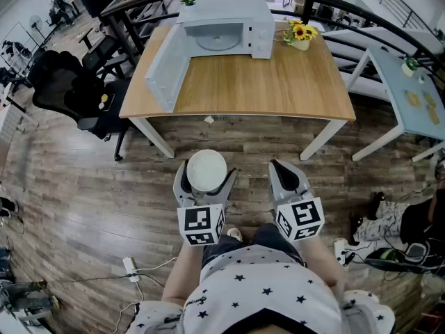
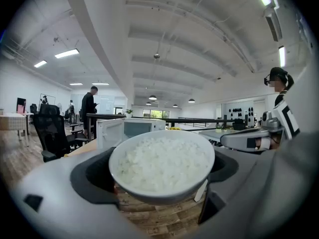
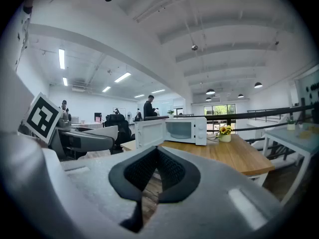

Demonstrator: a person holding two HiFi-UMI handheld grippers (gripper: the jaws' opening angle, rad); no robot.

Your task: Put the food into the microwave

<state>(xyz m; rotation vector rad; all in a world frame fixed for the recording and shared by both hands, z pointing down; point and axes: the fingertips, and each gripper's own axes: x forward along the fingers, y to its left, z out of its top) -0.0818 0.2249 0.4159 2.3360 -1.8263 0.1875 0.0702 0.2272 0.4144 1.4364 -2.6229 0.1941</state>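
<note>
My left gripper (image 1: 206, 178) has its jaws spread wide, clamped on the sides of a white bowl of rice (image 2: 162, 166), short of the wooden table (image 1: 264, 85). The microwave (image 1: 229, 30) stands there, door open. My right gripper (image 1: 277, 168) is closed, empty.

microwave (image 1: 229, 23) on table (image 1: 278, 89) | flowers (image 1: 300, 32) right of microwave | bowl (image 1: 207, 170) before table

No legible txt, labels, nos. in any view.
</note>
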